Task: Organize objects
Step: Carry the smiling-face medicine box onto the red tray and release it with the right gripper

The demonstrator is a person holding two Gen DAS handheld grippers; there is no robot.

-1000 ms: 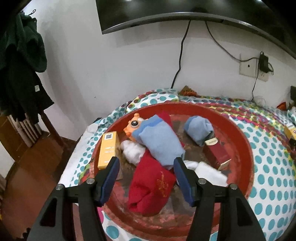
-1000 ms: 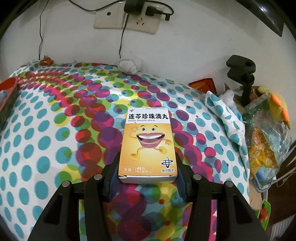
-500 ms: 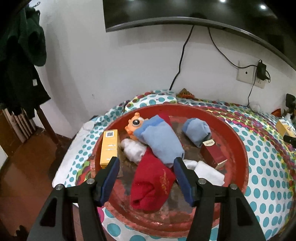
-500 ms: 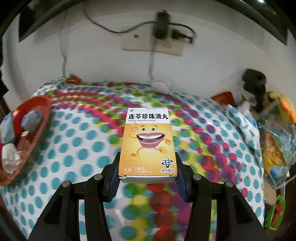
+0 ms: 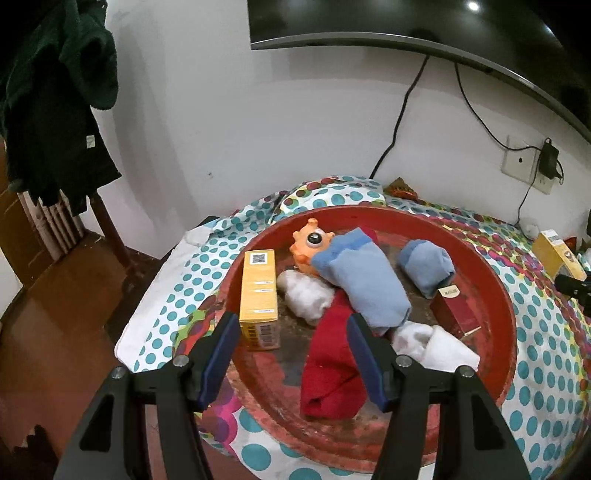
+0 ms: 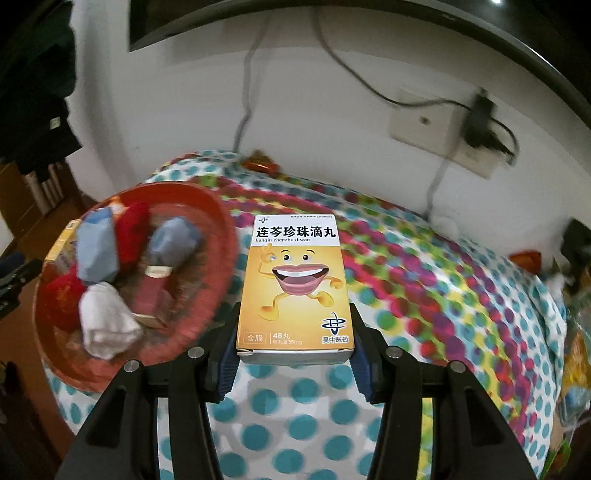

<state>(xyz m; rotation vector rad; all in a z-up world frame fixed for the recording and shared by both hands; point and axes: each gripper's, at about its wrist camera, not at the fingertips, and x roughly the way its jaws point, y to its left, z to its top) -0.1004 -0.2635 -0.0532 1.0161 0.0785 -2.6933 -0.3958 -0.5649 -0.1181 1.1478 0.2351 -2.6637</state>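
My right gripper (image 6: 293,354) is shut on a yellow medicine box (image 6: 293,284) with a cartoon mouth, held above the dotted tablecloth, to the right of the round red tray (image 6: 221,221). The box also shows at the far right in the left wrist view (image 5: 559,254). My left gripper (image 5: 290,354) is open and empty above the tray's near side (image 5: 495,295). The tray holds a second yellow box (image 5: 258,295), a red sock (image 5: 328,365), blue socks (image 5: 362,280), white socks (image 5: 436,347), a dark red box (image 5: 456,310) and an orange toy (image 5: 310,243).
The table (image 6: 295,424) stands against a white wall with a socket and charger (image 6: 476,125) and hanging cables. A television (image 5: 406,22) hangs above. Dark clothes (image 5: 55,92) hang at the left. Bags and clutter (image 6: 576,350) lie past the table's right edge.
My right gripper has lifted the yellow box and swung left, so the red tray has come into its view. My left gripper has drawn back and up from the tray, still open.
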